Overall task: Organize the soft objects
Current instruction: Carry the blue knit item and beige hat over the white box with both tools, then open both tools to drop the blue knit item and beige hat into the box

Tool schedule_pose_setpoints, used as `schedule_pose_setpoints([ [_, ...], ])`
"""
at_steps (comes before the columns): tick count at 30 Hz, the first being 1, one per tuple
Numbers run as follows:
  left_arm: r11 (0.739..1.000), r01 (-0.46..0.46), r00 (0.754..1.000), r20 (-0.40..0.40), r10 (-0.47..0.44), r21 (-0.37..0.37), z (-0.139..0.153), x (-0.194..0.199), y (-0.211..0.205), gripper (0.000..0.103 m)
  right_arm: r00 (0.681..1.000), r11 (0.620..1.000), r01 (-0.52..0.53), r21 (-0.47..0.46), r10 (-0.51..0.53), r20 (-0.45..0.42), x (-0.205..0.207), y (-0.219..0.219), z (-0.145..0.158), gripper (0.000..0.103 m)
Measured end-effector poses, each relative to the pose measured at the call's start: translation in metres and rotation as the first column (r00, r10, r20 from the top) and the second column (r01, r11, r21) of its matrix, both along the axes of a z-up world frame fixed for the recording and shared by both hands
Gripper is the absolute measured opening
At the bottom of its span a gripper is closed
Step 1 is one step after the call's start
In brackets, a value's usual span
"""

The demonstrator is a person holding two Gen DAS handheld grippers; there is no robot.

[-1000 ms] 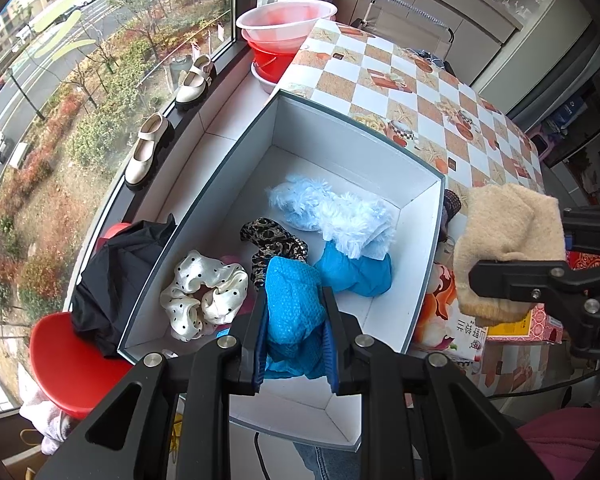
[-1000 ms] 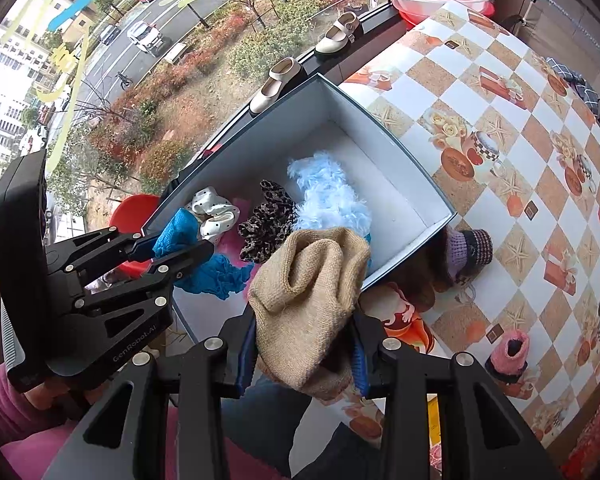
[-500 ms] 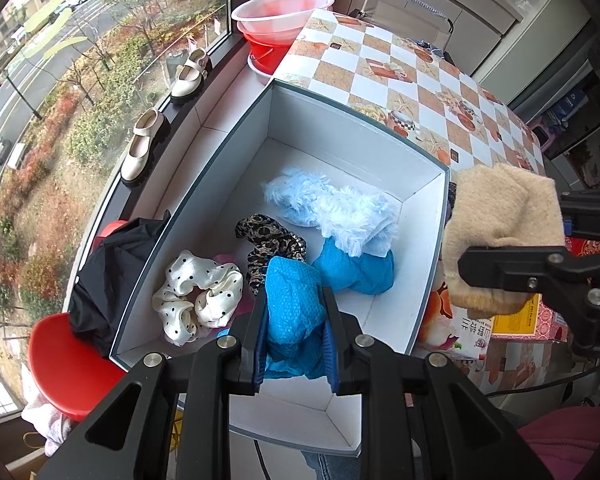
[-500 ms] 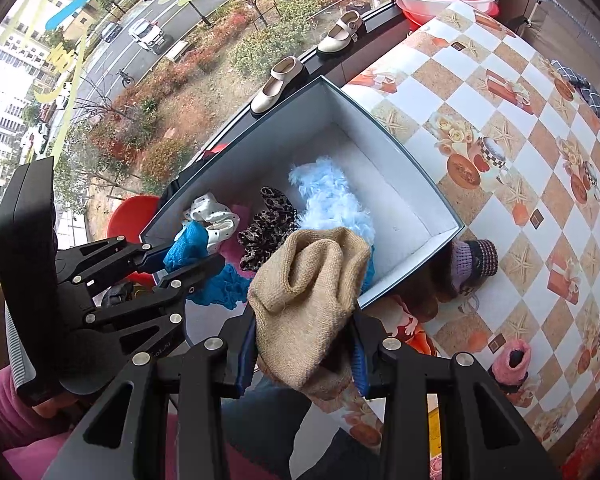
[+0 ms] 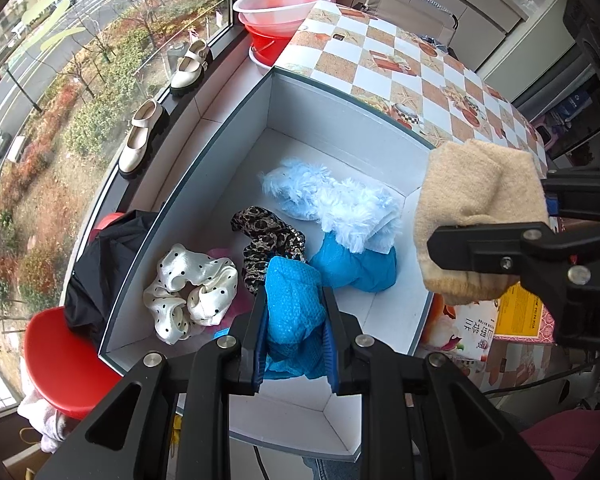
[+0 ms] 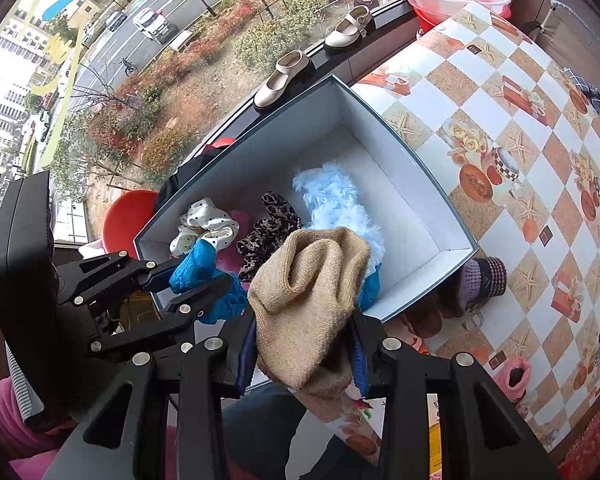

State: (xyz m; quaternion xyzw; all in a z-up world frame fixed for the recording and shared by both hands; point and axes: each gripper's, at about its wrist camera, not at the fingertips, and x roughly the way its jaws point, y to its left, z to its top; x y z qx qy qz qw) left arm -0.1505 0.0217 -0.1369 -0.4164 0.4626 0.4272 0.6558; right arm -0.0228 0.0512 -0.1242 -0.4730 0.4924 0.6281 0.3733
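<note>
A grey box (image 5: pixel 228 128) (image 6: pixel 404 148) with a white inside lies open on the table's near corner. In it lie a fluffy pale-blue piece (image 5: pixel 332 200) (image 6: pixel 332 196), a leopard scrunchie (image 5: pixel 268 236) (image 6: pixel 268 224), a white dotted scrunchie (image 5: pixel 192 284) (image 6: pixel 204 220) and a blue bundle (image 5: pixel 360 264). My left gripper (image 5: pixel 294 312) (image 6: pixel 204 276) is shut on a blue mesh cloth (image 5: pixel 292 300) (image 6: pixel 196 268) over the box's near end. My right gripper (image 6: pixel 302 332) (image 5: pixel 480 236) is shut on a beige knitted sock (image 6: pixel 308 280) (image 5: pixel 476 200) above the box's right rim.
The checkered tablecloth (image 6: pixel 540 160) carries a purple knit piece (image 6: pixel 484 276) beside the box and a pink one (image 6: pixel 508 372) nearer me. Two cream shoes (image 5: pixel 140 140) stand on the windowsill, with basins (image 5: pixel 284 4) beyond. A red stool (image 5: pixel 60 360) with black cloth (image 5: pixel 100 268) sits left.
The right gripper with the beige sock has drifted a little toward the box, over its right rim. The left gripper and its blue cloth have stayed put.
</note>
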Motion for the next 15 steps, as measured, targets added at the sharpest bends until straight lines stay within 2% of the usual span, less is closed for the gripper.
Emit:
schedule_pose_setpoints([
  [4, 1.000, 0.006, 1.000, -0.003, -0.006, 0.003, 0.001, 0.000, -0.001, 0.028, 1.000, 1.000, -0.007, -0.003, 0.007, 0.001, -0.004, 0.004, -0.004, 0.040],
  [5, 1.000, 0.011, 1.000, -0.003, -0.011, 0.006, 0.001, 0.001, -0.001, 0.034, 1.000, 1.000, -0.008, -0.004, 0.008, 0.002, -0.004, 0.005, -0.004, 0.040],
  [6, 1.000, 0.014, 1.000, -0.005, -0.014, 0.007, 0.001, 0.002, -0.001, 0.046, 1.000, 1.000, -0.009, -0.004, 0.009, 0.003, -0.005, 0.006, -0.005, 0.040],
  [7, 1.000, 0.015, 1.000, -0.013, -0.015, 0.009, 0.002, 0.003, -0.002, 0.054, 1.000, 1.000, -0.010, -0.004, 0.010, 0.006, -0.005, 0.007, -0.006, 0.040],
  [8, 1.000, 0.014, 1.000, -0.021, -0.014, 0.012, 0.002, 0.004, -0.002, 0.069, 1.000, 1.000, -0.009, -0.005, 0.009, 0.006, -0.005, 0.008, -0.006, 0.041],
  [9, 1.000, 0.014, 1.000, -0.025, -0.014, 0.015, 0.002, 0.004, -0.002, 0.079, 1.000, 1.000, -0.006, -0.008, 0.006, 0.001, -0.005, 0.008, -0.006, 0.044],
  [12, 1.000, 0.008, 1.000, -0.027, -0.008, 0.027, 0.004, 0.003, -0.004, 0.082, 1.000, 1.000, 0.014, 0.002, -0.014, 0.003, 0.000, 0.010, -0.003, 0.063],
  [13, 1.000, 0.001, 1.000, -0.022, 0.000, 0.030, 0.004, 0.002, -0.004, 0.084, 1.000, 1.000, 0.021, 0.005, -0.021, 0.006, 0.002, 0.010, -0.003, 0.076],
  [14, 0.999, -0.010, 1.000, -0.017, 0.010, 0.035, 0.005, 0.000, -0.004, 0.087, 0.999, 1.000, 0.029, 0.012, -0.029, 0.013, 0.004, 0.010, -0.001, 0.082],
  [15, 0.999, -0.020, 1.000, -0.012, 0.021, 0.042, 0.006, -0.001, -0.003, 0.094, 0.999, 0.999, 0.036, 0.018, -0.036, 0.018, 0.006, 0.011, 0.000, 0.082],
])
